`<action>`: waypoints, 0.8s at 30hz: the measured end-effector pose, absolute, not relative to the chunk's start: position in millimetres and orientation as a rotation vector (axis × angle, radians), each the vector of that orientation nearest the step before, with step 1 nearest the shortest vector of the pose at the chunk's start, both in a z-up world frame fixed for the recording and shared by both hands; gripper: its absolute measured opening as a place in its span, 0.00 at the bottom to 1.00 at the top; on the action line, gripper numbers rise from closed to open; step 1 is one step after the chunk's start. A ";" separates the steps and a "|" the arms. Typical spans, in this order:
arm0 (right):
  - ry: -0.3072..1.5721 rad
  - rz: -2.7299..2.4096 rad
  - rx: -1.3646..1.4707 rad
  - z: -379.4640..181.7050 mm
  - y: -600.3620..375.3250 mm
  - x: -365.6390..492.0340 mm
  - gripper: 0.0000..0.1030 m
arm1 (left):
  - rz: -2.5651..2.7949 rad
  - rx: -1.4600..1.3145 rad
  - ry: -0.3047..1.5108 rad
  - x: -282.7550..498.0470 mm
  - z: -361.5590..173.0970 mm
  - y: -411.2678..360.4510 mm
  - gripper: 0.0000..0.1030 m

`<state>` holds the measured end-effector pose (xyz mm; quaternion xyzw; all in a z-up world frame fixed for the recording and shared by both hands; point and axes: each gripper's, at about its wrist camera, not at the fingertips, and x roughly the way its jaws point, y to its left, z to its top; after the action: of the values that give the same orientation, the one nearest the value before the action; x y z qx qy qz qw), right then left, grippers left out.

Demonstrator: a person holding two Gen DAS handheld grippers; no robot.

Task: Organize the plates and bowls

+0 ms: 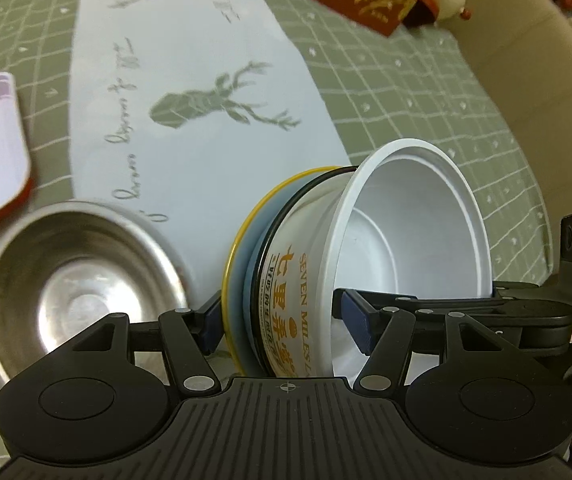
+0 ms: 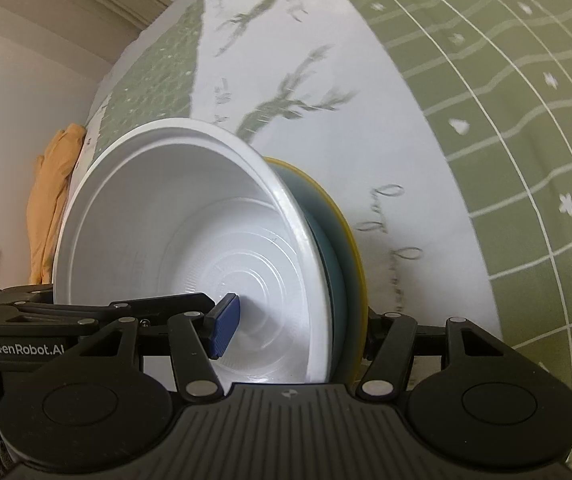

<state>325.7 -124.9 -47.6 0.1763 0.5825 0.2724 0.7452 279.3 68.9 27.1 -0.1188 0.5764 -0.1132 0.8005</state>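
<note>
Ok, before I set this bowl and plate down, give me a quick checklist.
1. Left gripper clamped across white bowl and yellow-rimmed plate: ok.
2. Right gripper clamped across both: ok.
3. Bowl seated against plate: ok.
4. Stack level: not ok, tipped on its side.
5. White bowl empty: ok.
6. Steel bowl out of the path: cannot tell.

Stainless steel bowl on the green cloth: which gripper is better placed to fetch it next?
Left, probably. The stainless steel bowl sits just beside the left gripper; the right wrist view doesn't show it. It and the right gripper both clamp the white plastic bowl and yellow-rimmed blue plate.
</note>
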 end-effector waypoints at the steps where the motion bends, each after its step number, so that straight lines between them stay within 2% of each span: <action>1: 1.268 0.601 0.374 -42.6 -119.5 324.0 0.58 | -0.241 -0.264 1.226 276.1 30.5 75.4 0.63; 9: 1.256 0.664 0.258 -19.7 -51.5 309.4 0.59 | -0.186 -0.361 1.171 243.0 35.9 147.1 0.63; 17: 1.335 0.681 0.151 -32.9 21.3 306.4 0.58 | -0.138 -0.493 1.154 231.3 5.7 209.1 0.63; 24: 1.341 0.613 0.004 -35.9 48.3 304.4 0.59 | -0.085 -0.628 1.094 228.1 -27.7 235.2 0.63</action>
<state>304.4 48.3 -35.9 0.0016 0.6115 0.2795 0.7402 228.1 235.2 -27.7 -0.2937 0.5111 -0.0399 0.8068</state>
